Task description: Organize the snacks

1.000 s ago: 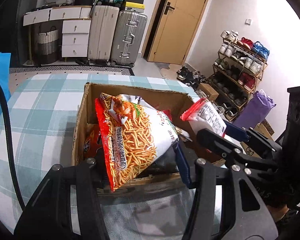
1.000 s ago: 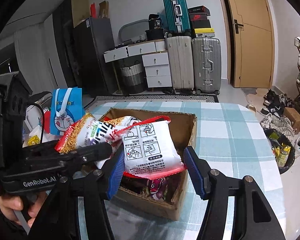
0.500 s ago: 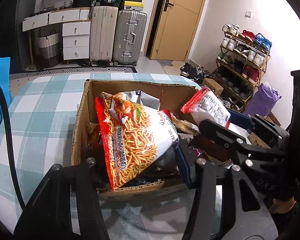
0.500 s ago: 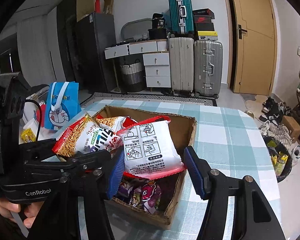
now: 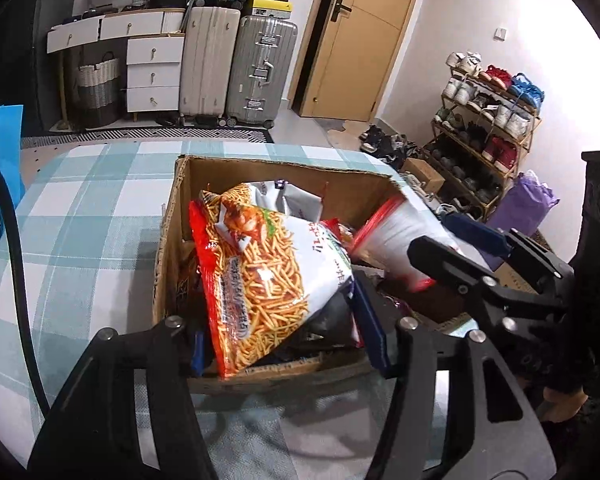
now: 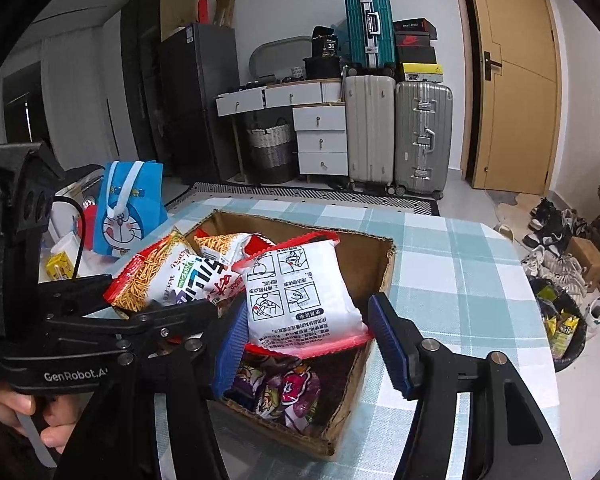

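The left gripper (image 5: 284, 328) pinches a bag of noodle sticks (image 5: 268, 276), and the right gripper (image 6: 304, 340) pinches a white packet (image 6: 300, 296), both above the cardboard box (image 6: 374, 264) on the checked table (image 6: 460, 264). Lift both bags straight up, apart, so neither snags the smaller packets (image 6: 284, 392) below.

Cardboard box (image 6: 380, 268) on table (image 6: 460, 264), snack packets (image 6: 284, 392) inside, gift bag (image 6: 130, 210) left of it
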Motion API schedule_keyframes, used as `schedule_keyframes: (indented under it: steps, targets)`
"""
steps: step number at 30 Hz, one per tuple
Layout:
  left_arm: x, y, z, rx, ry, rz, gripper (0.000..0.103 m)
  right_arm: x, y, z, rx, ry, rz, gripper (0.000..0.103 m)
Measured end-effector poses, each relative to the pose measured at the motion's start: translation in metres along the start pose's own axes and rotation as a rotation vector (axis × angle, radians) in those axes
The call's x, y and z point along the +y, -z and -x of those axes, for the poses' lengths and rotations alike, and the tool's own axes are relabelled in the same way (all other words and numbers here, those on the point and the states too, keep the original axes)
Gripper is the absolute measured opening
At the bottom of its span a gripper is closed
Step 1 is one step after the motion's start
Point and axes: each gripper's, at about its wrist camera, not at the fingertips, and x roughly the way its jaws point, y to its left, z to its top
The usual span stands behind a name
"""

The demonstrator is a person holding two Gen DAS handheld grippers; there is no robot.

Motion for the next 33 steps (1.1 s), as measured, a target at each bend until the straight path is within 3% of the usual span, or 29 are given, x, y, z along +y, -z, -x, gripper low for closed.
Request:
schedule_keyframes:
  steps: [3,7,9,19,33]
  targets:
    - [-0.001,0.003,0.01,-0.017,0.002,-0.005,0.08,-0.003,0.001,0.014,-0.051,-0.001,-0.011,0.082]
    - [-0.006,0.008,0.025,-0.03,-0.025,-0.034,0.089,-0.005,0.004,0.032,-0.062,0.009,-0.011,0.096]
    - [-0.01,0.012,0.038,-0.05,-0.035,-0.045,0.102,-0.006,0.008,0.041,-0.058,0.017,-0.004,0.1]
    - [-0.024,0.039,0.096,-0.13,-0.099,-0.088,0.102,0.004,0.036,0.074,-0.07,0.001,-0.012,0.102]
    - [-0.004,0.087,0.119,-0.164,-0.164,-0.051,0.102,0.023,0.072,0.089,-0.106,-0.001,-0.033,0.102]
